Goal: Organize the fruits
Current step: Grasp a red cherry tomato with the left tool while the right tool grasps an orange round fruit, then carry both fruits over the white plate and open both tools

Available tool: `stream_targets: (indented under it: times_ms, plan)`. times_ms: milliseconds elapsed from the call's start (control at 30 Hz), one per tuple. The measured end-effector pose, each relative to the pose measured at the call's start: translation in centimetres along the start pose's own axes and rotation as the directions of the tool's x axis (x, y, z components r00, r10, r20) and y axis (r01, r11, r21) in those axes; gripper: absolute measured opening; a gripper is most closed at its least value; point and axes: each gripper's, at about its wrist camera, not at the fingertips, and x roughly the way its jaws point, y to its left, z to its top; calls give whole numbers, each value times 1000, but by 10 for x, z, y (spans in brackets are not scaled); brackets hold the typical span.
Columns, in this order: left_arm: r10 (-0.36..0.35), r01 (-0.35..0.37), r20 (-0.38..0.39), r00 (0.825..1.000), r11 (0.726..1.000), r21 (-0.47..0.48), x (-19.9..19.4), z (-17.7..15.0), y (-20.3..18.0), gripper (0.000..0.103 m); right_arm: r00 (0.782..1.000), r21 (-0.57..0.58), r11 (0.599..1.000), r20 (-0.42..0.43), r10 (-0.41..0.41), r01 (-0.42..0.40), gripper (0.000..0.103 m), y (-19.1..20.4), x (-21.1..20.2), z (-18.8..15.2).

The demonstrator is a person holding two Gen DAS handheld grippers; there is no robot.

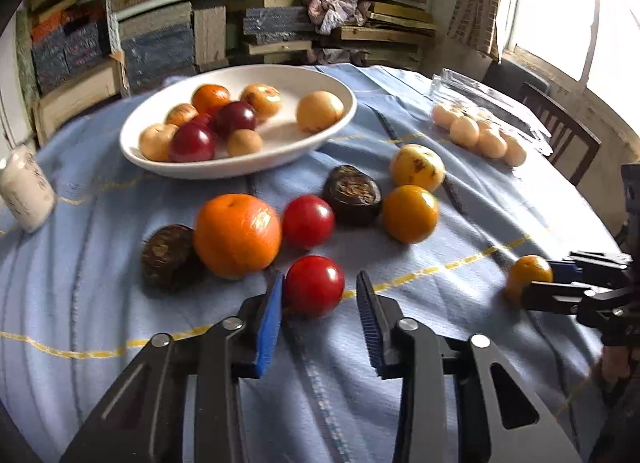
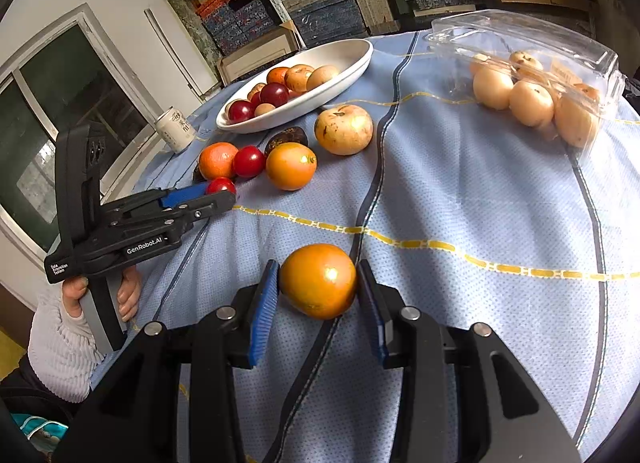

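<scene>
My left gripper [image 1: 320, 295] is open around a red fruit [image 1: 314, 286] on the blue tablecloth; the left pad touches it, the right pad stands apart. My right gripper [image 2: 318, 291] has its pads against an orange fruit [image 2: 319, 281] resting on the cloth; it also shows in the left wrist view [image 1: 527, 273]. A white bowl [image 1: 340, 125] at the back holds several red, orange and tan fruits. Loose on the cloth lie a big orange [image 1: 237, 235], a second red fruit [image 1: 308, 221], two dark fruits [image 1: 352, 195], a small orange [image 1: 410, 214] and a yellow apple [image 1: 417, 167].
A clear plastic clamshell [image 2: 560, 47] with several tan fruits [image 2: 530, 103] sits at the far right. A white can [image 2: 174, 131] stands at the table's left edge. Shelves of stacked boxes rise behind the table. A chair [image 1: 560, 131] stands beyond the right edge.
</scene>
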Motion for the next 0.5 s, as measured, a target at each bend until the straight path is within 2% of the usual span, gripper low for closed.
stream_targets:
  times_ms: [300, 500]
  plan:
    - [-11, 11, -12, 1000, 1000, -18, 4, -1, 2, 30, 1000, -2, 1000, 4, 6, -6, 39, 1, -1, -1]
    - [25, -25, 43, 999, 1000, 15, -10, -1, -1, 30, 999, 1, 999, 15, 37, -37, 38, 1, -4, -2]
